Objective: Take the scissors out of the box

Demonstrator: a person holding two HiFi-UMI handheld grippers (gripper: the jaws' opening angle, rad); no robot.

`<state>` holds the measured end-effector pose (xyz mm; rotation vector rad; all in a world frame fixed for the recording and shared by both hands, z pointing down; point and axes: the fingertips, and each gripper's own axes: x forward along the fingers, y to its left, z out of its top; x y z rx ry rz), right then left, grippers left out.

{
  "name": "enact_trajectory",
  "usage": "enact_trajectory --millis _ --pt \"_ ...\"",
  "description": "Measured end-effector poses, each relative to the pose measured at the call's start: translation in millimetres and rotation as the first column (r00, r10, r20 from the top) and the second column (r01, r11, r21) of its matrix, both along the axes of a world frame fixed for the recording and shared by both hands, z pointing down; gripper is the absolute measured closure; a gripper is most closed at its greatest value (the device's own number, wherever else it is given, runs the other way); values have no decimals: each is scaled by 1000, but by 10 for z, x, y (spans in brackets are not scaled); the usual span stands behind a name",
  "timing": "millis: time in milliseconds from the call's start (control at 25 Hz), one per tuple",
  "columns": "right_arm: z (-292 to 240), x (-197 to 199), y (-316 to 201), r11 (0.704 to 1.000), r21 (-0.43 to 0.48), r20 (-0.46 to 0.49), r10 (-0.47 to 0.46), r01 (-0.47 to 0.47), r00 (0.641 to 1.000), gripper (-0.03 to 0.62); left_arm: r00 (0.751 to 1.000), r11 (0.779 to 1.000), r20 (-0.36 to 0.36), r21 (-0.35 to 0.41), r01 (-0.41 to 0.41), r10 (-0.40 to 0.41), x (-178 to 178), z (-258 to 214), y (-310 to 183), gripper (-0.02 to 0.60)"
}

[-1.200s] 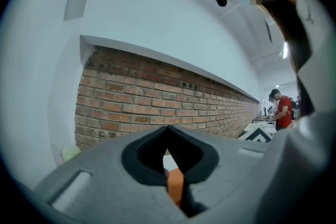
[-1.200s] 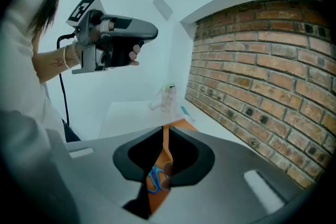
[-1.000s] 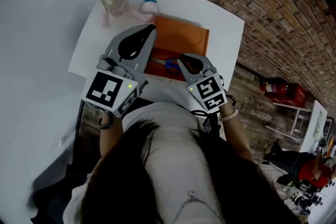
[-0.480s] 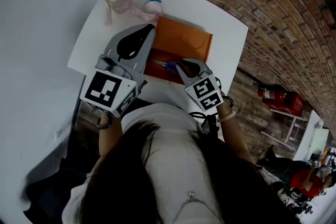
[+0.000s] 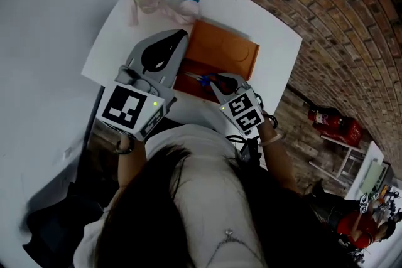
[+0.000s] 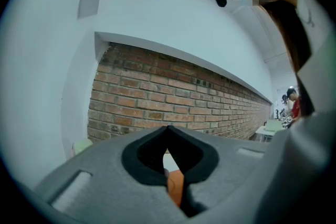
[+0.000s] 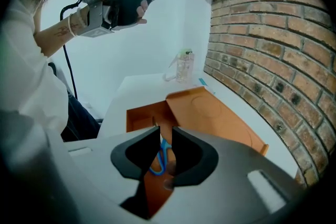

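Right gripper view: scissors (image 7: 164,147) partly behind tongs (image 7: 166,134)

the head view is dim and underexposed: the white table (image 5: 276,41) is its only bright area, while the person's dark hair (image 5: 169,198) and the lower corners sink to near black. its wide lens bows the brick wall (image 5: 339,16) into curves. both gripper views are round fisheye pictures with black corners. in the left gripper view even, shadowless light fills the white wall (image 6: 157,13), and the left gripper (image 6: 168,136) looks soft up close. in the right gripper view the orange box (image 7: 215,113) is sharp, softly shaded inside, and the right gripper (image 7: 165,134) is blurred.
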<state>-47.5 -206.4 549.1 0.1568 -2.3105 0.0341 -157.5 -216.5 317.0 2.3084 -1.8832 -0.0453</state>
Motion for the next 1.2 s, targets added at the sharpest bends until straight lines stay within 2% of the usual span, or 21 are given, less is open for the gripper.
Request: enact_trajectory --millis 1200 --pt "542 -5 49 991 -105 -173 -97 80 980 474 1000 997 -18 -71 -5 4 -83 222 -164 581"
